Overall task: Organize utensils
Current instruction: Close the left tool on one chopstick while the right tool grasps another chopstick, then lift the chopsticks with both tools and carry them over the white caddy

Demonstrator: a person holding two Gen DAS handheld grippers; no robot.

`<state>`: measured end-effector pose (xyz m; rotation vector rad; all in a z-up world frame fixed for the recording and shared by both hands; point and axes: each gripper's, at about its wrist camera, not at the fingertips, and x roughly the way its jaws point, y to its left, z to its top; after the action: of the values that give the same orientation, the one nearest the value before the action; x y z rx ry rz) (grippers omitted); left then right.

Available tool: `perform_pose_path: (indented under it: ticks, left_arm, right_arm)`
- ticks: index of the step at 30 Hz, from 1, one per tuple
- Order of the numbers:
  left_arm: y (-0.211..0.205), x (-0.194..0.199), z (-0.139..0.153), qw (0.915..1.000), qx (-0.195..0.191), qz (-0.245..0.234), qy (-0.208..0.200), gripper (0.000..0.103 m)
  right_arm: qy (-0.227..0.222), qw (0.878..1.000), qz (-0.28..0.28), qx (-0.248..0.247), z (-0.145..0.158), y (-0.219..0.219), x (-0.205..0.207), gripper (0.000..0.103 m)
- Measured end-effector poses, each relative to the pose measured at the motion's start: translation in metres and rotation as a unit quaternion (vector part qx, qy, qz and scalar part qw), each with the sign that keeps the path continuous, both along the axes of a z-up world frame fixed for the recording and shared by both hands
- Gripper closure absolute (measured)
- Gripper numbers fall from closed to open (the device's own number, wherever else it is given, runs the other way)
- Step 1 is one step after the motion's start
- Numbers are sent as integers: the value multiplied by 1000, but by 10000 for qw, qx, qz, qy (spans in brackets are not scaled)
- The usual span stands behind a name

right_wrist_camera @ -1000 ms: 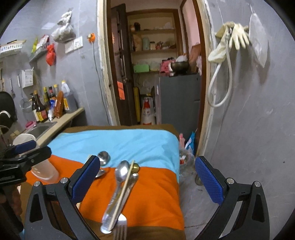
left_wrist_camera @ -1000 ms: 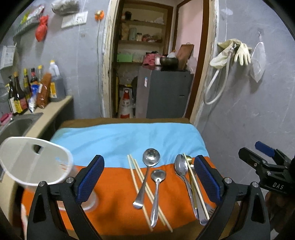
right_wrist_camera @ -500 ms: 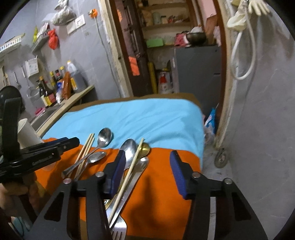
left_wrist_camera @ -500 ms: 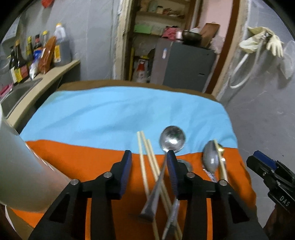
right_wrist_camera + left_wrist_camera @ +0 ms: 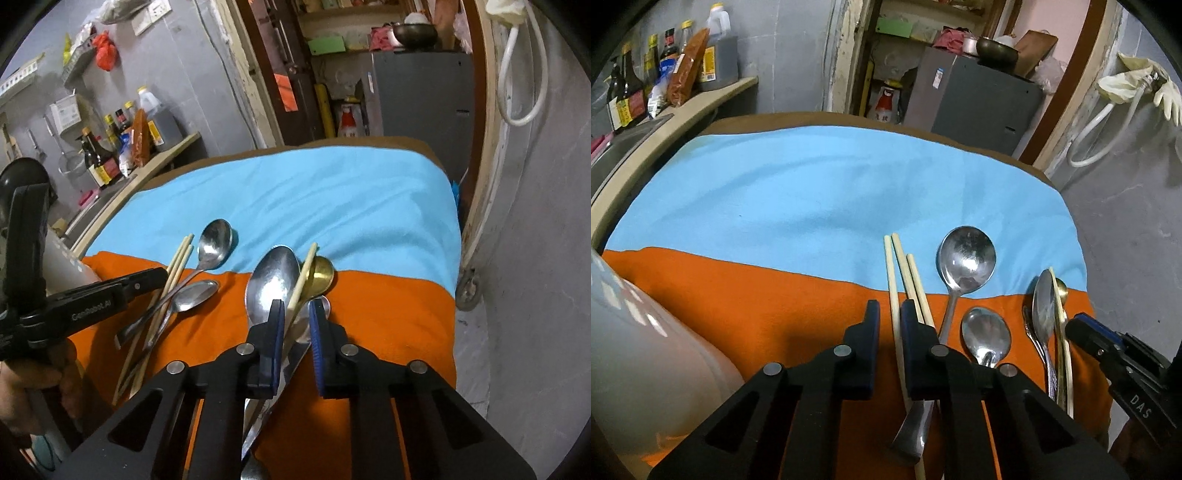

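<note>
Left fingers (image 5: 871, 332): nearly closed, a pale wooden chopstick (image 5: 892, 288) in the narrow gap; whether clenched on it, cannot tell.
Right fingers (image 5: 277, 332): nearly closed around another wooden chopstick (image 5: 303, 280) lying over a large steel spoon (image 5: 271, 284) and a gold spoon (image 5: 319, 273); grip unclear.
Writing: "GenRobot.AI" on the left gripper (image 5: 92, 299), "DAS" on the right gripper (image 5: 1126, 373).
Left view only: white cup (image 5: 646, 362) left of the fingers.
Surface: orange-and-blue cloth (image 5: 812, 206).

The left gripper (image 5: 887, 314) straddles one chopstick (image 5: 894, 299) on the orange cloth (image 5: 768, 295), its narrow jaws left of two spoons (image 5: 966, 260), a white cup (image 5: 646, 354) near left.
</note>
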<state>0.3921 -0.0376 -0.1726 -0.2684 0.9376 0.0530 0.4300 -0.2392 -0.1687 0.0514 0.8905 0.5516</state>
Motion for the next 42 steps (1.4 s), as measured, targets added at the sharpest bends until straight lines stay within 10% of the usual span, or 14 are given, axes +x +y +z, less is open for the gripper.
perform_pose_path:
  ticks: [20, 34, 42]
  left_arm:
    - [2, 1, 3, 9987, -472, -163, -55, 101]
    - [0, -62, 98, 9748, -656, -262, -2116, 101]
    - [66, -93, 158, 9584, -680, -35, -2773, 101]
  right_arm:
    - [442, 9972, -216, 572, 4, -2, 6, 100]
    - [-745, 9829, -386, 1637, 68, -3, -44, 100]
    - [-1706, 9541, -57, 2461, 128, 60, -59, 100]
